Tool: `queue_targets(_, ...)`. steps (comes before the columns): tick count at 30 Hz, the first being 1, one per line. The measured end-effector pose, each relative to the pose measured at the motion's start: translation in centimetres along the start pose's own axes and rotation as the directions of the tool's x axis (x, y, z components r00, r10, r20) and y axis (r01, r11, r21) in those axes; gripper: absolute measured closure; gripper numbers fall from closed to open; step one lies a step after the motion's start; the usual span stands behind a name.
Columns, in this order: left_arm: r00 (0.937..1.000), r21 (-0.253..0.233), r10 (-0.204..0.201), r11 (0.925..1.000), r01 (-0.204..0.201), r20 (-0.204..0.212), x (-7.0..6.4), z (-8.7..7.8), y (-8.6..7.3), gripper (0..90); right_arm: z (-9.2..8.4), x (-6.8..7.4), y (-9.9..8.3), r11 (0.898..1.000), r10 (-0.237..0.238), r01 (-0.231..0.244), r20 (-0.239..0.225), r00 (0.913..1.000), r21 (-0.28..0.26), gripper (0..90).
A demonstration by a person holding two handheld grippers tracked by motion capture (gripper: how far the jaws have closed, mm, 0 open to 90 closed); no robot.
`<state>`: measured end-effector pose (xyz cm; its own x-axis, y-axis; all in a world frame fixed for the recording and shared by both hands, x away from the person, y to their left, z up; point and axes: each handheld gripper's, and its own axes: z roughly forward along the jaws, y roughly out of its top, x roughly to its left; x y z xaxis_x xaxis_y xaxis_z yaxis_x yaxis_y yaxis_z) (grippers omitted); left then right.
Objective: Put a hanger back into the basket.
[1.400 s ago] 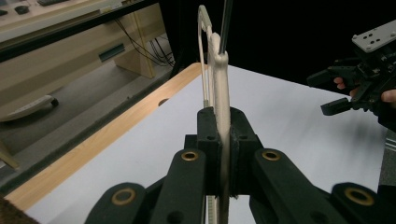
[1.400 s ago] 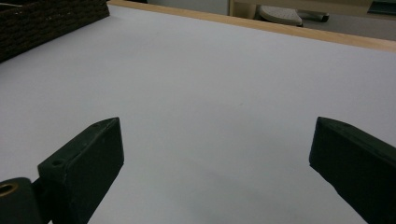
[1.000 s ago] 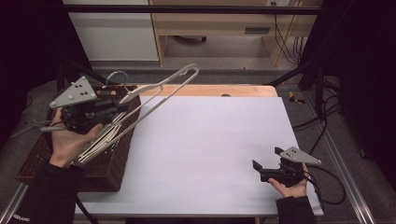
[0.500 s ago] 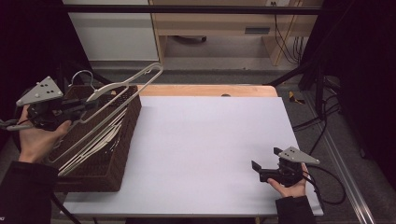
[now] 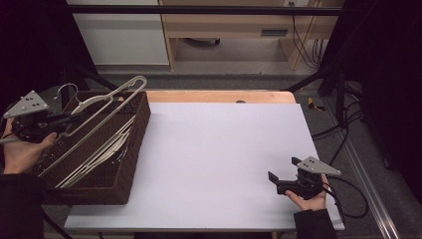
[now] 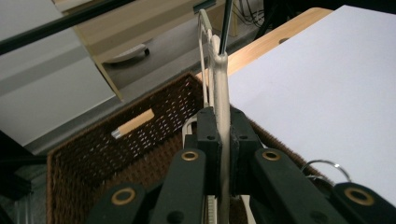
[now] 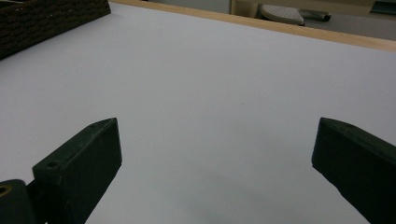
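Since the earlier frame, we see the left gripper (image 5: 69,121) carry the hanger (image 5: 107,102), clamped in its jaws, over the basket (image 5: 130,164) at the table's (image 5: 224,159) left edge; right gripper (image 5: 282,179) gapes empty.

Your left tongs (image 5: 67,121) sit over the near-left part of the basket (image 5: 130,164), jaws clamped tight on the thin hanger (image 6: 221,84), your left hand (image 5: 20,149) wrapped under the body from outside the basket's left wall. Your right tongs (image 5: 281,177) rest well to the right of the basket, low over the bench (image 5: 219,149), jaws spread wide with nothing between them, right hand (image 5: 309,199) cupped beneath.
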<state>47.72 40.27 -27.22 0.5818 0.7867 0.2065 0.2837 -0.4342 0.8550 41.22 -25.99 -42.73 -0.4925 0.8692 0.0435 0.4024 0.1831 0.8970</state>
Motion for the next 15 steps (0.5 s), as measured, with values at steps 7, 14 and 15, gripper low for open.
queue_targets(7, 0.9998, 0.049, -0.008, 0.9987, 0.009, -0.017, 0.9, 0.7, -2.0, 85.7, 0.0, 0.0, 0.0, 1.0, -0.005, 0.005, -0.006, 1.0, -0.005, 1.9)
queue_targets(14, 0.9996, 0.087, -0.004, 0.9962, 0.007, -0.029, 1.0, 1.4, -3.4, 85.7, -0.1, 0.1, 0.1, 1.0, -0.007, 0.007, -0.007, 0.9999, -0.007, 1.9)
queue_targets(15, 0.9995, 0.099, 0.001, 0.9951, 0.002, -0.031, 0.9, 1.6, -3.8, 85.6, -0.1, 0.1, 0.1, 1.0, -0.007, 0.007, -0.008, 0.9999, -0.009, 1.9)
